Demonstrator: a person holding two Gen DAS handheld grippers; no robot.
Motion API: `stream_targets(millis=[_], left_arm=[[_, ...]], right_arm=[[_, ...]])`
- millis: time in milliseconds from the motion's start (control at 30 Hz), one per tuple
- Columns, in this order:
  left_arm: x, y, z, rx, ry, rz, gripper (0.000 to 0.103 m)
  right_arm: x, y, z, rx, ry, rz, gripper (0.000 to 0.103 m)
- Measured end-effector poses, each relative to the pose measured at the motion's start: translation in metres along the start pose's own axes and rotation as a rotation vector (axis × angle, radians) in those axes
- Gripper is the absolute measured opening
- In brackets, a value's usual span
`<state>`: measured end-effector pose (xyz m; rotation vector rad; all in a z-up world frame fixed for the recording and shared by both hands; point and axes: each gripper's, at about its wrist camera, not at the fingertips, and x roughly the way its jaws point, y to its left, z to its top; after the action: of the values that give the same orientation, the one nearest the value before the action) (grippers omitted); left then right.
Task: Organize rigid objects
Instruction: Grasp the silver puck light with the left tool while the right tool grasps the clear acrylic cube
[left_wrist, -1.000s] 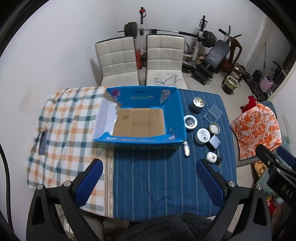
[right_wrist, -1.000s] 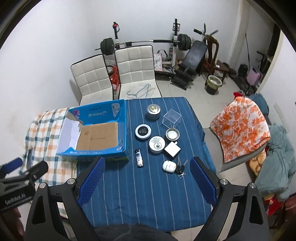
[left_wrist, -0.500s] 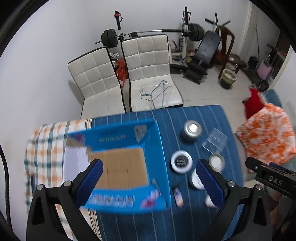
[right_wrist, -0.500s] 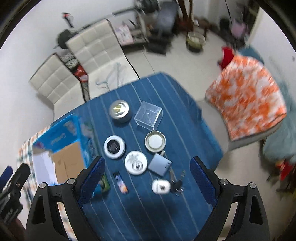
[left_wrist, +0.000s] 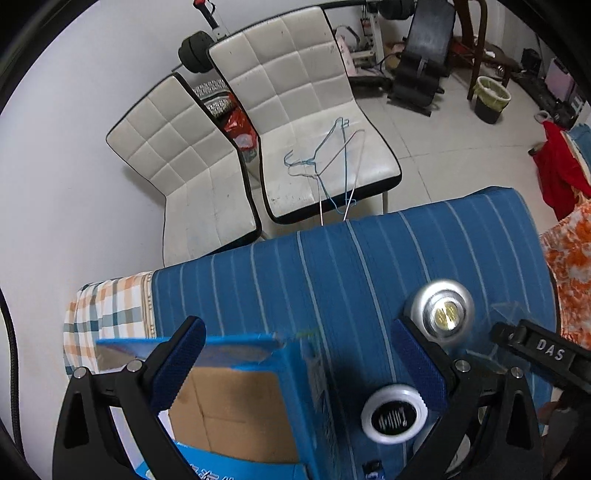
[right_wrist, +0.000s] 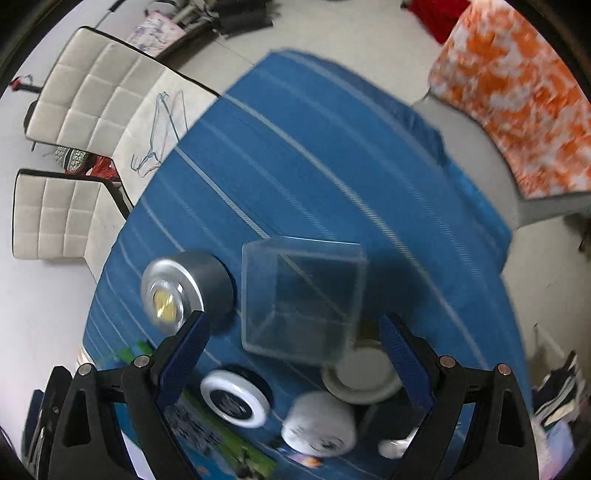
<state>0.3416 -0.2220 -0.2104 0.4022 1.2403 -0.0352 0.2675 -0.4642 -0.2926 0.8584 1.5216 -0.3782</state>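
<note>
My left gripper (left_wrist: 295, 363) is open and empty above the far right corner of the open blue cardboard box (left_wrist: 258, 402). A silver tin (left_wrist: 441, 314) and a white-rimmed round tin (left_wrist: 393, 419) stand right of the box. My right gripper (right_wrist: 293, 354) is open and empty, with the clear plastic cube (right_wrist: 301, 297) between its fingers, not touching them. The silver tin (right_wrist: 184, 286), the white-rimmed tin (right_wrist: 234, 402), a white round container (right_wrist: 319, 424) and a shallow metal dish (right_wrist: 364, 373) lie around it.
Blue striped cloth (left_wrist: 332, 266) covers the table, with a checked cloth (left_wrist: 103, 314) at its left. Two white chairs (left_wrist: 295, 110) stand behind, with wire hangers (left_wrist: 332, 162) on one. An orange-patterned chair (right_wrist: 517, 96) is at the right.
Both grippers have moved forward and down toward the table. The left one now hovers over the box's far corner. The right one now straddles the clear cube.
</note>
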Motion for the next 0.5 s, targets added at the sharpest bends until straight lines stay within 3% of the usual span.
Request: stream_targets(millis=[33,100,133,200,367,500], left_arm=[[0.004,-0.001,0.001,0.003,0.008,0.001,0.103],[0.012,-0.004,0.005,0.012,0.029,-0.008,0.103],[0.015,-0.007,0.008,0.019,0.042,-0.019,0.103],[0.021,-0.015,0.012,0.04,0.062,-0.052,0.103],[0.029,-0.042,0.019,0.072,0.095,-0.166,0.103],[0.05,-0.075,0.02,0.134,0.2,-0.264,0.103]], right_arm=[[0.01,0.001,0.004,0.009,0.021,0.001,0.094],[0.029,0.001,0.008,0.013,0.068,-0.026,0.076],[0.032,0.0,0.01,0.006,0.074,-0.027,0.074],[0.035,-0.002,0.015,-0.035,0.073,-0.029,0.073],[0.028,-0.004,0.022,-0.231,0.035,-0.197,0.072],[0.022,-0.02,0.029,-0.281,0.029,-0.251,0.071]])
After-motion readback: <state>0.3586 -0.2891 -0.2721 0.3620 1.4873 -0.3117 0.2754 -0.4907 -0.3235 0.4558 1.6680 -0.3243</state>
